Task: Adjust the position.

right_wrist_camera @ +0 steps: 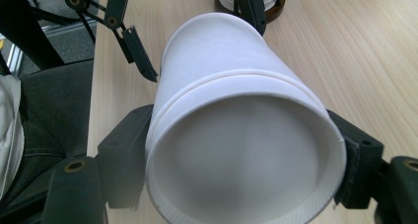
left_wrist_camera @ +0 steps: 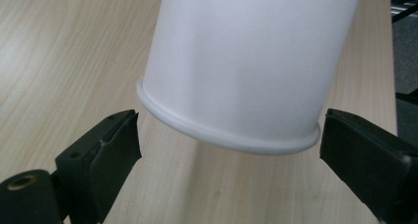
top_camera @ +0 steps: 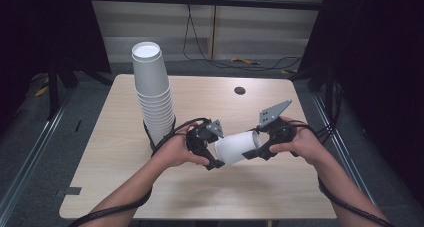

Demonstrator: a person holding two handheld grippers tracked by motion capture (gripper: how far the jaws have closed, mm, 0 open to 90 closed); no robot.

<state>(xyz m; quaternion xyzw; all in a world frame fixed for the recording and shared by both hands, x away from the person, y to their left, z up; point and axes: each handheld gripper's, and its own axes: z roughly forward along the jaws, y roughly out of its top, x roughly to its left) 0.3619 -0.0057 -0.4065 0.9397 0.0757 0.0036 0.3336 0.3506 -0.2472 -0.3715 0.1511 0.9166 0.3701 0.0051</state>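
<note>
Paper cup (top_camera: 237, 147) held level above tabletop (top_camera: 120, 152), long axis claw to claw; right claw (right_wrist_camera: 241, 160) clamped on one end, left claw (left_wrist_camera: 229, 150) parted around the rim, pads clear

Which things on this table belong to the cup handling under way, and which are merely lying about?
In the job:
- white paper cup, lying sideways between the two grippers
- right gripper, clamped on the cup's base end
- left gripper, jaws apart either side of the cup's rim
- stack of paper cups in its holder

Lying about:
- black round cap set in the table
- cables on the floor
</note>
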